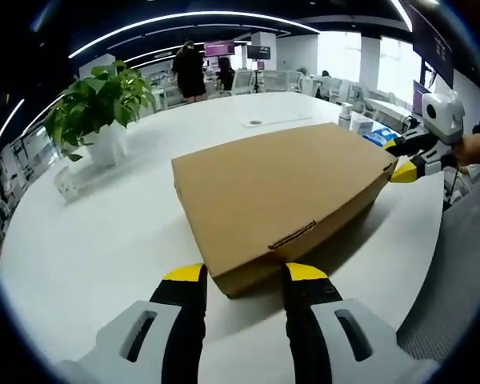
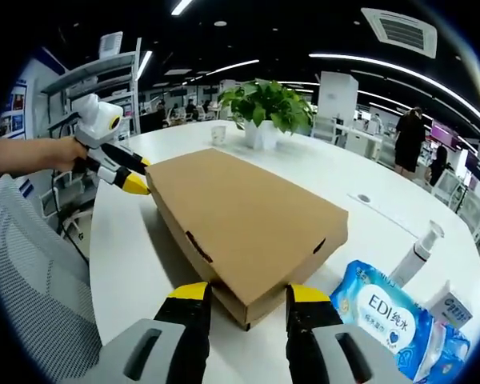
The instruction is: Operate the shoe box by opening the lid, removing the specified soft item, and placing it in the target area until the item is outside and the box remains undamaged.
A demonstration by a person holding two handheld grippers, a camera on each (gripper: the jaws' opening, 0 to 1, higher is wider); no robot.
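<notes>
One flat brown corrugated-cardboard shoe box [image 1: 280, 200] lies closed on the white round tabletop [image 1: 104, 248], towards the edge nearest the person, its lid tucked shut by tab slots. The soft item is presumably inside; it cannot be seen.

The left gripper [image 1: 244, 276] is released, its yellow-tipped black fingers [image 1: 184, 276] straddling one near corner of the box without gripping it. The right gripper [image 2: 246, 294] is likewise released, fingers either side of another corner.

Judgement: the box looks light and moderately stiff, but thin card will crease or tear under a hard pinch. Best purchase is the lid's front edge beside the tab, lifted gently while the other gripper steadies the base.

Count: one box, one potted green plant [image 1: 100, 104], one blue wet-wipes pack [image 2: 384, 308], one white pump bottle [image 2: 416, 252].
</notes>
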